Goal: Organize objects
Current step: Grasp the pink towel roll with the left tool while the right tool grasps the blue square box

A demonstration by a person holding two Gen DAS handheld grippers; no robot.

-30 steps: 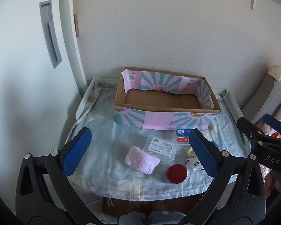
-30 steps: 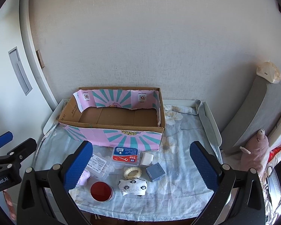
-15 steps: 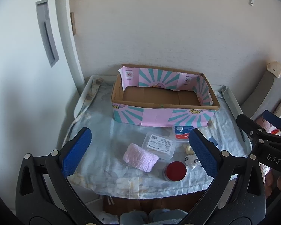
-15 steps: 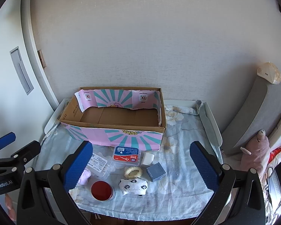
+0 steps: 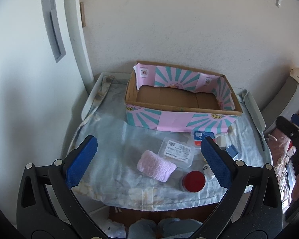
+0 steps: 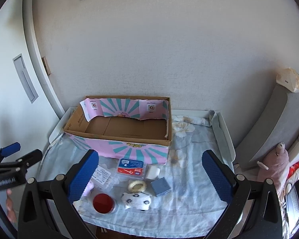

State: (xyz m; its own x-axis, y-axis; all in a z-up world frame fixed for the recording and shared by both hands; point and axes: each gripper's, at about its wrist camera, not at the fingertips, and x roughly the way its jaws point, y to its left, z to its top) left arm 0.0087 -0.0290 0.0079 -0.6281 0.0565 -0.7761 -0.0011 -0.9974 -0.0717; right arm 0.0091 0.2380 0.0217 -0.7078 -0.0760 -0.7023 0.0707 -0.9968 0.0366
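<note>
An empty cardboard box (image 5: pixel 181 117) with pink and teal paper stands at the back of the table; it also shows in the right wrist view (image 6: pixel 127 145). In front of it lie a pink rolled cloth (image 5: pixel 156 166), a clear plastic case (image 5: pixel 176 152), a red-lidded jar (image 6: pixel 104 200), a blue-and-red pack (image 6: pixel 132 168), a cream ring (image 6: pixel 137 185), a blue block (image 6: pixel 160 186), a white bar (image 6: pixel 153 172) and a spotted sock (image 6: pixel 137 199). My left gripper (image 5: pixel 148 159) and right gripper (image 6: pixel 150 176) are both open and empty, held above the table's front edge.
The table is covered with a light blue flowered cloth (image 6: pixel 191 181) and has raised white side rails (image 6: pixel 222 133). A wall is behind, a white door (image 5: pixel 29 79) at the left, and a grey sofa with a pink plush toy (image 6: pixel 273 167) at the right.
Both grippers have drawn back and risen slightly, so the table and box look a little farther off. Nothing on the table has moved.
</note>
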